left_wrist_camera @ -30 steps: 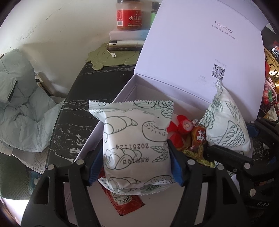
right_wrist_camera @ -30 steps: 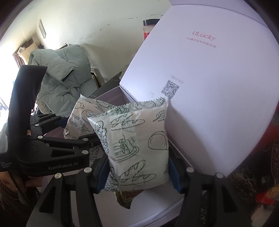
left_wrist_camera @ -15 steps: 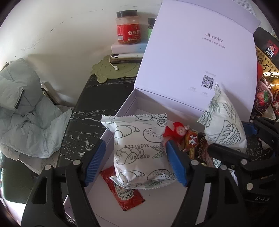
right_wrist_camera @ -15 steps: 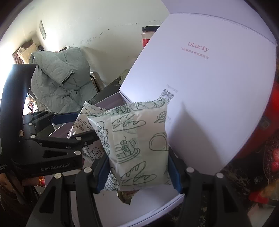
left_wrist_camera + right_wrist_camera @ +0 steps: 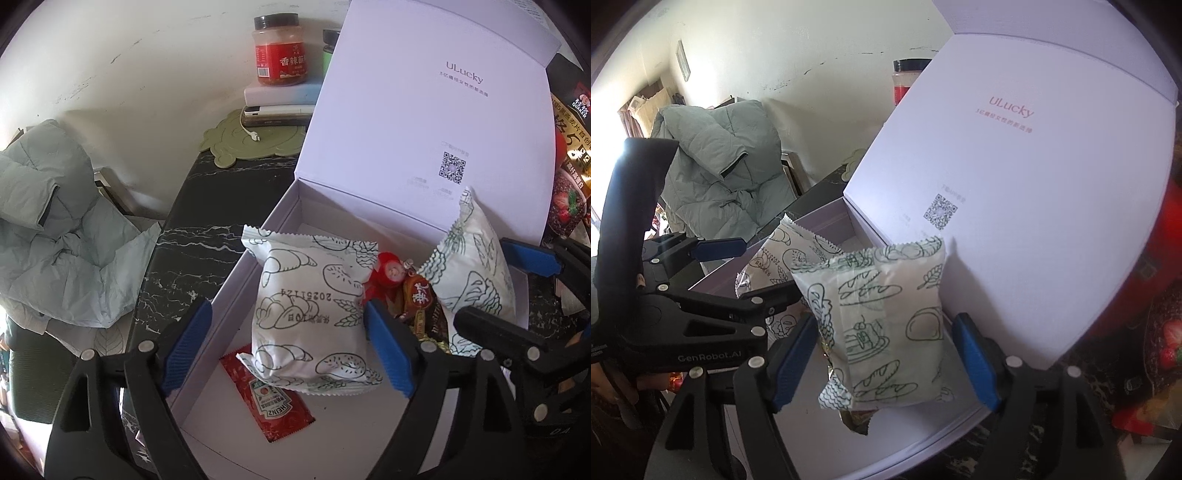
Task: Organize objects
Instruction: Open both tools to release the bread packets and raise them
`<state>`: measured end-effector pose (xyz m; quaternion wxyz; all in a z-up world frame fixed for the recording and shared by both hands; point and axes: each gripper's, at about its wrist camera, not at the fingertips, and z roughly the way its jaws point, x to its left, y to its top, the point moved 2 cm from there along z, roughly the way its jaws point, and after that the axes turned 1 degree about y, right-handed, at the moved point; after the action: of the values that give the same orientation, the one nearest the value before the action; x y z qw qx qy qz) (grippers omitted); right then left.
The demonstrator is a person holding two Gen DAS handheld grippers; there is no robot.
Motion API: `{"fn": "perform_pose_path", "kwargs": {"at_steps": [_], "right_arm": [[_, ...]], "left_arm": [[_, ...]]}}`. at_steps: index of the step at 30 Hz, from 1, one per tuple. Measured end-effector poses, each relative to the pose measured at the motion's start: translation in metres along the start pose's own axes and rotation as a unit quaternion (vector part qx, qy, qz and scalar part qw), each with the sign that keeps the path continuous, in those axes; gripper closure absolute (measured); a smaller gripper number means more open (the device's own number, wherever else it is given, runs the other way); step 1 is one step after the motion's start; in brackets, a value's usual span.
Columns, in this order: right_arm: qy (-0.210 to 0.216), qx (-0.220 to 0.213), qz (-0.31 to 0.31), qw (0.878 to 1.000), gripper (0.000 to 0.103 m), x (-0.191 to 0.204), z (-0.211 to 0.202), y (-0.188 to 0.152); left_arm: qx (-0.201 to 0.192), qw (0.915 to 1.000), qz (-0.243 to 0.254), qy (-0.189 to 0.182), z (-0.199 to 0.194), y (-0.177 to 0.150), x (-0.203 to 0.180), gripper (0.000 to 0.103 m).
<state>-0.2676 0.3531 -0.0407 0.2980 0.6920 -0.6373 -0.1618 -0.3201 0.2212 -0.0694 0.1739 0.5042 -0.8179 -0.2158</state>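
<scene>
Letting go of both white, green-printed plastic bread packets at once, I now have my fingers spread wide where a second ago they were clamped. My left gripper (image 5: 286, 345) stands released around the first bread packet (image 5: 312, 314), which rests inside the white cardboard gift box (image 5: 236, 291), its lower edge overlapping a red foil ketchup sachet (image 5: 269, 400) at about 7 o'clock from it. A gap shows between the packet and the left blue pad; the right pad sits just beside its edge, and I cannot tell whether they touch.

My right gripper (image 5: 884, 356) is likewise unclenched around the second bread packet (image 5: 886, 328), which stands upright near the box's raised white lid (image 5: 1034, 206), with daylight on both sides of it. In the left wrist view this second bread packet (image 5: 471, 277) sits at 3 o'clock from the first, with a cluster of red and brown wrapped candies (image 5: 400, 286) between them.

Both packets appear delivered, so this placing step looks finished. My judgement is that the next move calls for drawing both grippers straight back without nudging the upright packet, which could topple onto the candies.
</scene>
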Motion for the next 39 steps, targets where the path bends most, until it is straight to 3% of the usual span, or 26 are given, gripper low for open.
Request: {"fn": "perform_pose_path", "kwargs": {"at_steps": [19, 39], "right_arm": [[-0.02, -0.024, 0.019, 0.999, 0.027, 0.002, -0.03, 0.008], [-0.037, -0.057, 0.021, 0.997, 0.027, 0.021, -0.102, -0.011]], "left_arm": [[-0.03, 0.9994, -0.016, -0.008, -0.035, 0.003, 0.003, 0.018], [-0.074, 0.9968, -0.028, -0.002, -0.112, -0.02, -0.004, 0.018]]}}
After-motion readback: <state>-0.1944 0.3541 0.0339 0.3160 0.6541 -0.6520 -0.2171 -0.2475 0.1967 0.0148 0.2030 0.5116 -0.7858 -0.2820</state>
